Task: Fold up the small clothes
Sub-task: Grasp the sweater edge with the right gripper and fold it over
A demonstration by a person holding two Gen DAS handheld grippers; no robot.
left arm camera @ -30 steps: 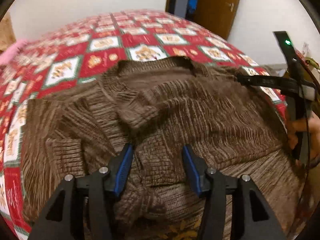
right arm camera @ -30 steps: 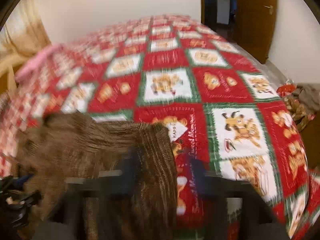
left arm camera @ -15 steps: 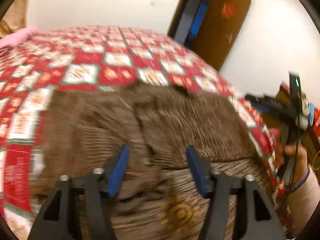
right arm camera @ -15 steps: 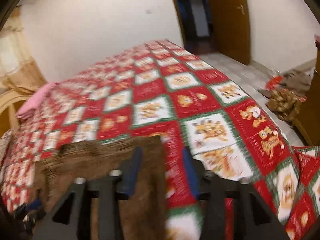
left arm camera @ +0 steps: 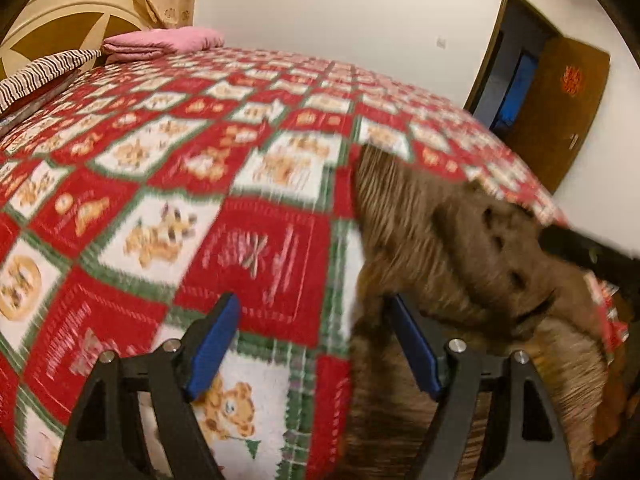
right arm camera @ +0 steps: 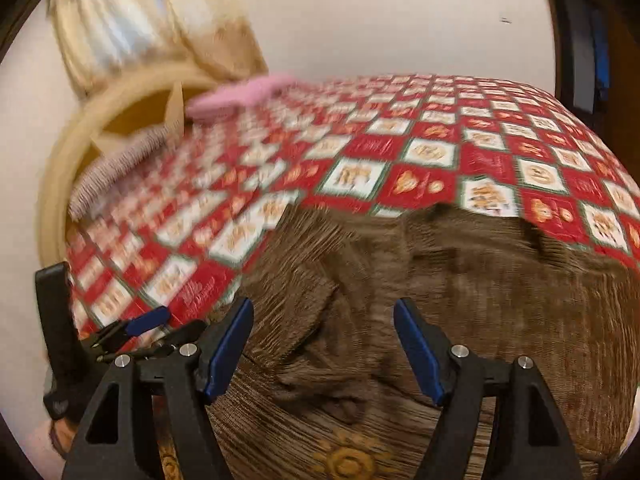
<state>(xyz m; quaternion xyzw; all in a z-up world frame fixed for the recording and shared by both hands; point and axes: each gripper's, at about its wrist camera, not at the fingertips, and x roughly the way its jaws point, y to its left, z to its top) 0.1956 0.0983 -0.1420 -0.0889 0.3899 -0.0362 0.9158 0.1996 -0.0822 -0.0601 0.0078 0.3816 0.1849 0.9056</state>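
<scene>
The sweater (right arm camera: 460, 280) lies on the bedspread (right arm camera: 400, 148), pillows (right arm camera: 248, 94) behind.

no readable text, quilt lettering blurred

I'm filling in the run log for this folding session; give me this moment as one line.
left gripper: opening, empty | right gripper: opening, empty | brown sweater: partly folded on quilt

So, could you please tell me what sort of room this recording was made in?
Most likely a bedroom in a home. A bed takes up most of the view, covered by a red patterned quilt, with a rounded headboard and a pink pillow at its far end. A brown sweater lies on it.
</scene>
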